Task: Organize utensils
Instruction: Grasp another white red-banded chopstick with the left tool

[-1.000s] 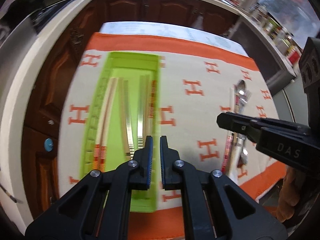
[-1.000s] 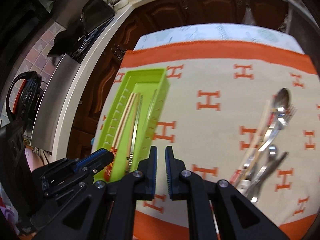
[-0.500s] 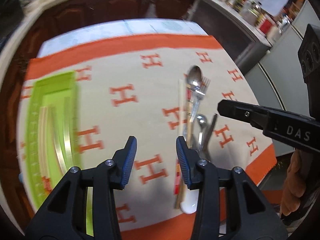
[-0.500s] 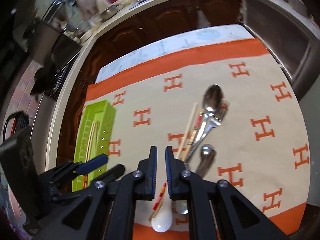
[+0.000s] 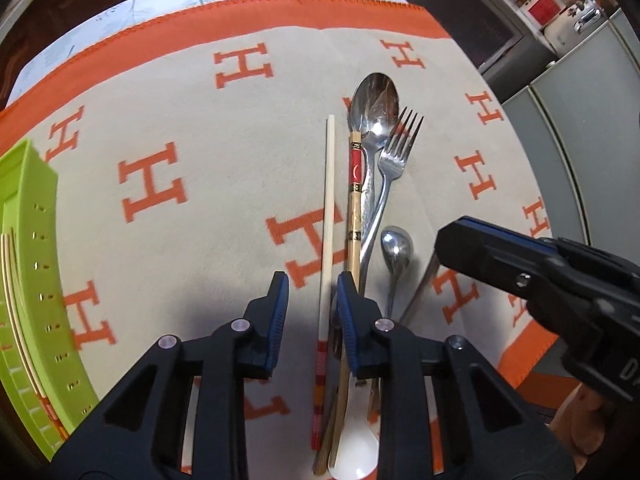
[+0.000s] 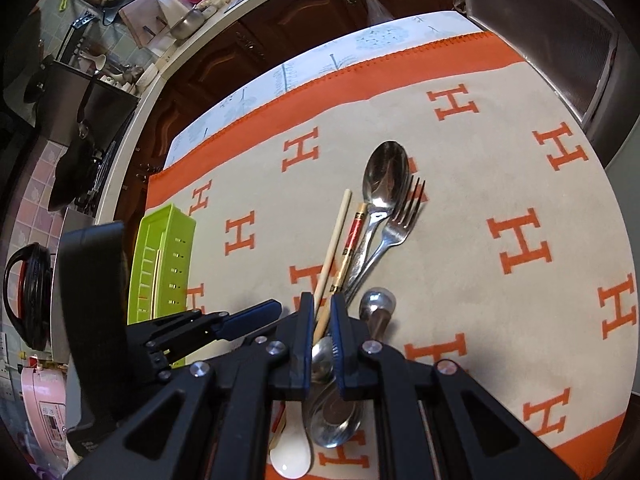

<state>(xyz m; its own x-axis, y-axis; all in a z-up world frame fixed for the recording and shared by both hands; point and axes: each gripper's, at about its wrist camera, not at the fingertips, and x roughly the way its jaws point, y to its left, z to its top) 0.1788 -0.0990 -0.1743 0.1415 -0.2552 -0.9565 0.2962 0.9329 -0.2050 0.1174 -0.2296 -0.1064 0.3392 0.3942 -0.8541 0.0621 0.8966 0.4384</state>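
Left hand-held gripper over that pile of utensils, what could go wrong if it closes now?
1. The left hand-held gripper is open around the plain pale wooden chopstick, but the red-banded bamboo chopstick lies right beside its right finger and could get nudged or pinched too.
2. The large steel spoon and steel fork overlap that chopstick, so a lift may drag them.
3. The right hand-held gripper hovers close; they may collide.

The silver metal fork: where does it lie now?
In the left wrist view, the silver metal fork lies right of centre on the H-patterned cloth, beside the large silver spoon.
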